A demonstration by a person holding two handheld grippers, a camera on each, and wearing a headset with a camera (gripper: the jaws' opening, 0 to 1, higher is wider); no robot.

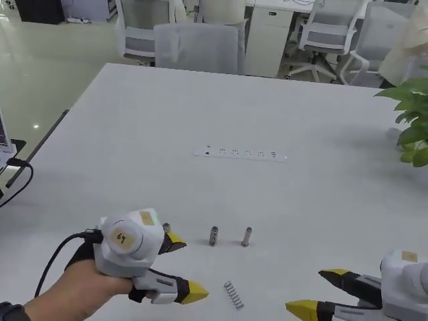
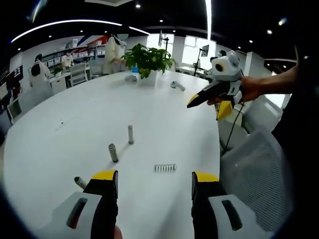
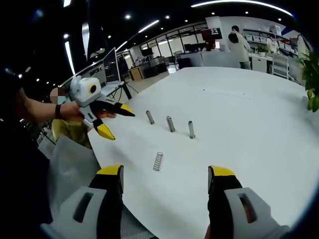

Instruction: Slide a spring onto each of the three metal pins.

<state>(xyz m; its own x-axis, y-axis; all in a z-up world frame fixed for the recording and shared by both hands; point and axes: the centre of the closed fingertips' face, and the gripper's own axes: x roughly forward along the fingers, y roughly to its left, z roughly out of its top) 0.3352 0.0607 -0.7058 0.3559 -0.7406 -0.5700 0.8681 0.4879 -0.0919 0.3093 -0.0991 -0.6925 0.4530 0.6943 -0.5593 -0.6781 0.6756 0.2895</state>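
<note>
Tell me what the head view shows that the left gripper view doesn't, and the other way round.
Head view: the left hand around the left hand-held gripper, with its black cable. Left gripper view: a person standing beyond the table, and the right hand holding the right hand-held gripper. Both: the three pins, two wearing springs and one bare pin, the loose spring lying on the table, and both hand-held grippers open.

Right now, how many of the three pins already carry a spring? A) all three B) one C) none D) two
D: in the right gripper view the first pin and the middle pin wear coils, the third pin is bare, and a loose spring lies on the table.
</note>
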